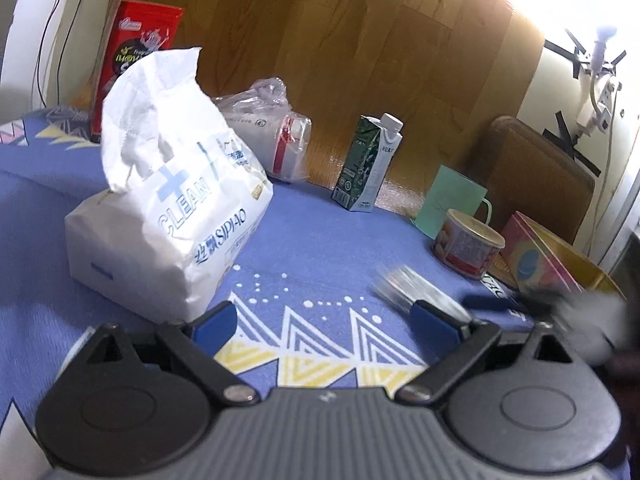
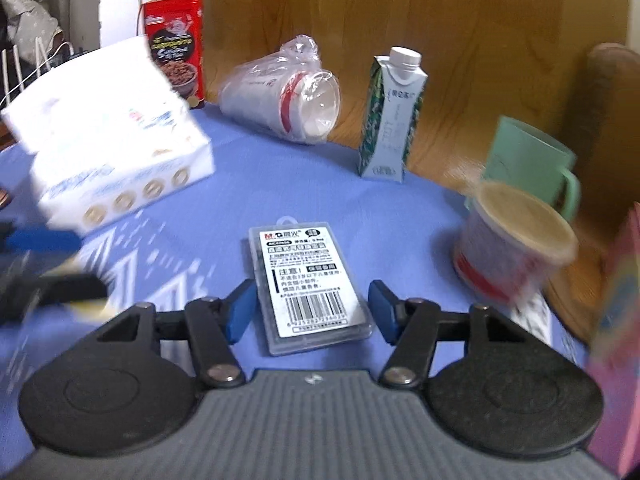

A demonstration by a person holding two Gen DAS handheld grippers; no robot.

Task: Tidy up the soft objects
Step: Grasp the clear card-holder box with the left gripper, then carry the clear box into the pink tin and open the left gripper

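On the desk [image 2: 304,184]: a blue patterned cloth is spread, and the things are set out on it.
Tissue pack [image 1: 168,216]: a soft white pack is seen at the left of the desk, one sheet pulled up from its top; in the right wrist view it is blurred.
Left gripper [image 1: 326,318]: its blue fingers [image 1: 212,322] are held wide apart, released, with only cloth between them; the tissue pack lies just beyond the left finger, apart from it.
Right gripper [image 2: 312,310]: its fingers [image 2: 240,312] are spread to either side of a flat clear plastic case [image 2: 308,284]; the pads are not pressed on it, so nothing is grasped.
Plastic case: it is laid flat, label and barcode upward, near the middle of the desk.
Red box [image 2: 176,48]: stood upright at the far left edge.
Bagged paper cups [image 2: 288,96]: laid on their side, wrapped in clear plastic, beside the red box.
Carton [image 2: 394,120]: a green and white drink carton with a white cap, upright.
Green mug [image 2: 528,164]: stood at the right, just behind a tub.
Tub [image 2: 516,240]: a round lidded container, blurred.
Pink box [image 1: 540,256]: seen at the far right edge.
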